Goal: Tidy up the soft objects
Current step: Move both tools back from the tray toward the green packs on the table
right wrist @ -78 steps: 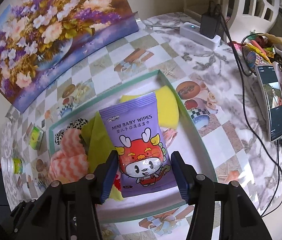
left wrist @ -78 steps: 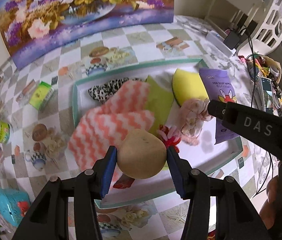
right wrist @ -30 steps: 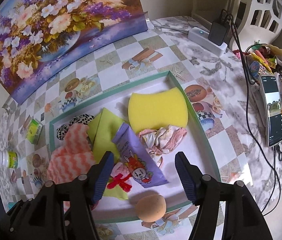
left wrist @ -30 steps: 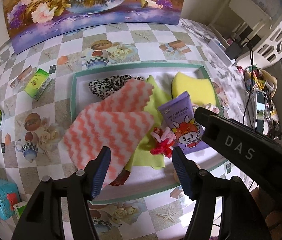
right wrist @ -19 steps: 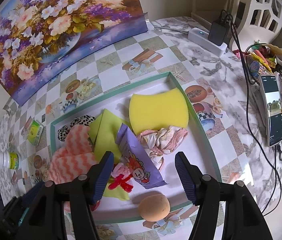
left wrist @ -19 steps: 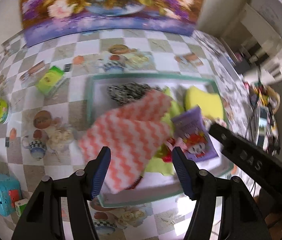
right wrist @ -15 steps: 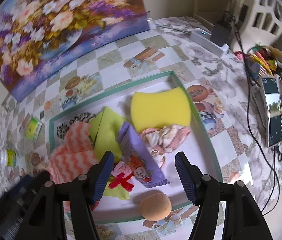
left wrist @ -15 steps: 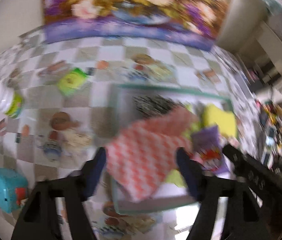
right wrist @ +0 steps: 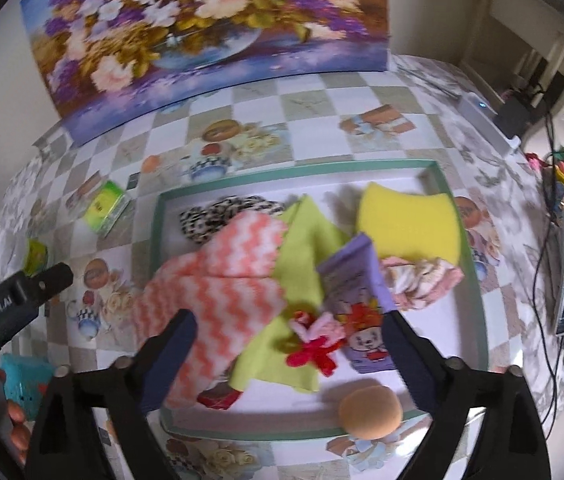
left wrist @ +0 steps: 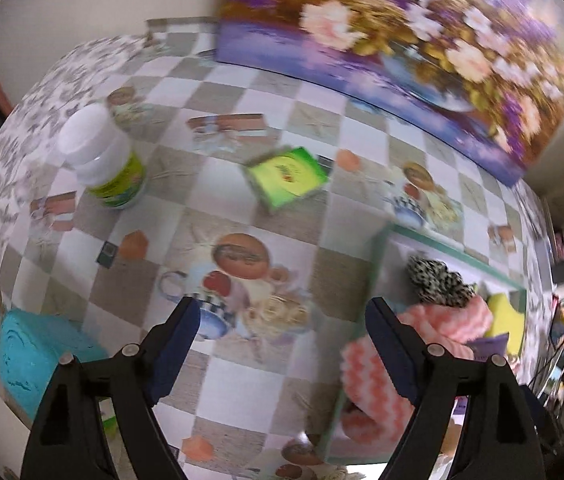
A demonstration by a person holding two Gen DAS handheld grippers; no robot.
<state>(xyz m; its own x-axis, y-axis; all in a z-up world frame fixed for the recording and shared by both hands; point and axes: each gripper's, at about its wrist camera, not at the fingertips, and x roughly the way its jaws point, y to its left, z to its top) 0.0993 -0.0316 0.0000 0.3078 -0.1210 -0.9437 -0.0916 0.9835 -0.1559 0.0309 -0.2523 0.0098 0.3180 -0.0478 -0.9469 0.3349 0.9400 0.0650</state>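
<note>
left hand-held gripper (left wrist: 278, 324): released, empty, held over surface (left wrist: 218, 184) | right hand-held gripper (right wrist: 288, 342): jaws opening, nothing clamped, above tray (right wrist: 474, 280)

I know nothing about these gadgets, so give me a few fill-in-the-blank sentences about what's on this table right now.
The yellow sponge lies inside the ____. 
The small green box sits on the table, ____ the tray. 
The round tan sponge lies at the tray's ____ edge. 
The left gripper holds ____.

Missing: tray; outside; near; nothing
</note>
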